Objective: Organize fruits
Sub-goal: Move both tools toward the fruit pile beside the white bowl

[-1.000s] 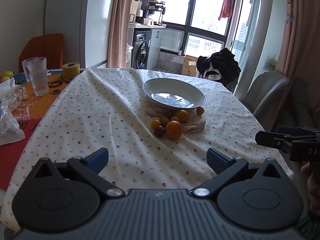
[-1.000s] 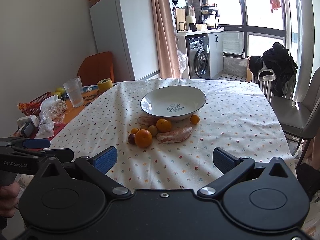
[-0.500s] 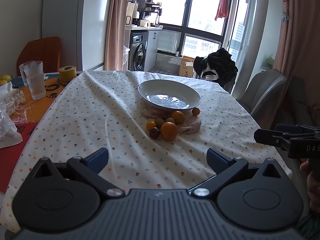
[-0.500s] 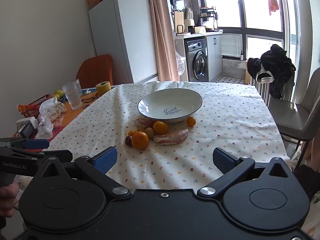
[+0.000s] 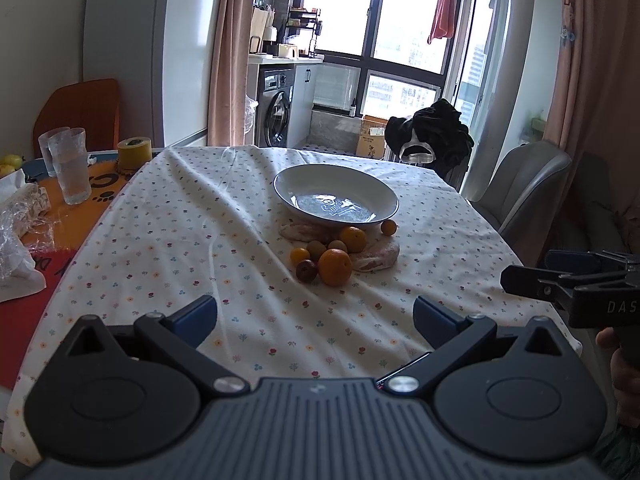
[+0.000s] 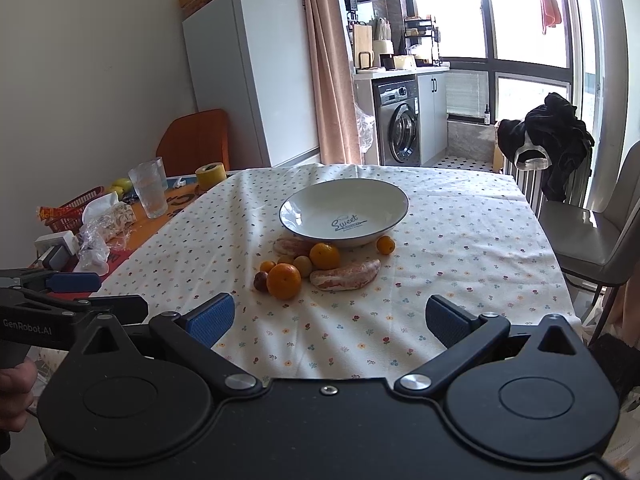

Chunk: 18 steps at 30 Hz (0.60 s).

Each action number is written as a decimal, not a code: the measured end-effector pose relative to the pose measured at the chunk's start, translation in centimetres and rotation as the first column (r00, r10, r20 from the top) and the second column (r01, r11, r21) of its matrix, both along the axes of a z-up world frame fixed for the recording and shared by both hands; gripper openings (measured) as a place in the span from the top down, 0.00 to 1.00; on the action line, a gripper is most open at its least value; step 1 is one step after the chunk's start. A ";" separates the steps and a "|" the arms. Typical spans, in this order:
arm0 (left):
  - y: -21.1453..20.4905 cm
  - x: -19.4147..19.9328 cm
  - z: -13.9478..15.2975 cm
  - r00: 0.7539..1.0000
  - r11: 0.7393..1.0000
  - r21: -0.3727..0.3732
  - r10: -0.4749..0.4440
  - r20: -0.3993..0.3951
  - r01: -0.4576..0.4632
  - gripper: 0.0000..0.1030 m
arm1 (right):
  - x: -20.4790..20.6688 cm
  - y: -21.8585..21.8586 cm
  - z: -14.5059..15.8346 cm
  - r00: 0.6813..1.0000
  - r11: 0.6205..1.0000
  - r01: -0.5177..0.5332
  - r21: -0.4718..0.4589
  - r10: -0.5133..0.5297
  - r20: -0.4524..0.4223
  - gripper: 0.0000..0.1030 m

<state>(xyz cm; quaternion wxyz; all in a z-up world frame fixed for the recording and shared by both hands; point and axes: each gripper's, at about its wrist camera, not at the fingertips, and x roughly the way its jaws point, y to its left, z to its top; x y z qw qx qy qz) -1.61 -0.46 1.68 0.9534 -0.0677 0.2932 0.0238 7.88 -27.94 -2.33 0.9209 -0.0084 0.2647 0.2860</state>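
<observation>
A white bowl [image 5: 336,196] [image 6: 344,210] stands empty in the middle of the flowered tablecloth [image 5: 200,248]. In front of it lie a large orange [image 5: 335,266] [image 6: 284,280], a second orange [image 6: 325,255], a small orange [image 6: 385,245], a dark plum [image 5: 306,270] [image 6: 261,281], green fruits [image 6: 303,264] and two pinkish sweet potatoes [image 6: 345,275]. My left gripper [image 5: 314,318] is open over the near table edge, well short of the fruit. My right gripper [image 6: 328,320] is open too, likewise back from the pile. Each gripper shows at the edge of the other's view.
At the left stand drinking glasses [image 5: 72,168] [image 6: 150,188], a yellow tape roll [image 5: 134,153], crumpled plastic wrap [image 5: 20,216] and a red basket [image 6: 68,210]. A grey chair [image 6: 592,240] stands on the right. A fridge [image 6: 248,76] and washing machine [image 6: 400,128] are behind.
Both views have shifted slightly: the camera pulled back and rose a little, then eased toward the table again. The fruit and bowl have not moved. Both grippers stayed open.
</observation>
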 end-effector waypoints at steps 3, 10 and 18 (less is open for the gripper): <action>0.0 0.0 0.0 1.000 1.000 0.001 -0.001 0.000 0.001 0.00 | -0.2 0.2 0.0 1.000 1.000 -0.006 -0.010 0.006 0.007 0.00; -0.2 -0.1 0.0 1.000 1.000 0.003 -0.010 0.000 0.010 0.00 | -0.4 -0.1 0.2 1.000 1.000 -0.006 -0.007 0.006 0.015 0.00; -0.6 0.1 -0.4 1.000 1.000 0.003 -0.017 -0.007 0.017 0.00 | -0.1 -0.7 0.2 1.000 1.000 0.002 0.002 -0.002 0.003 0.00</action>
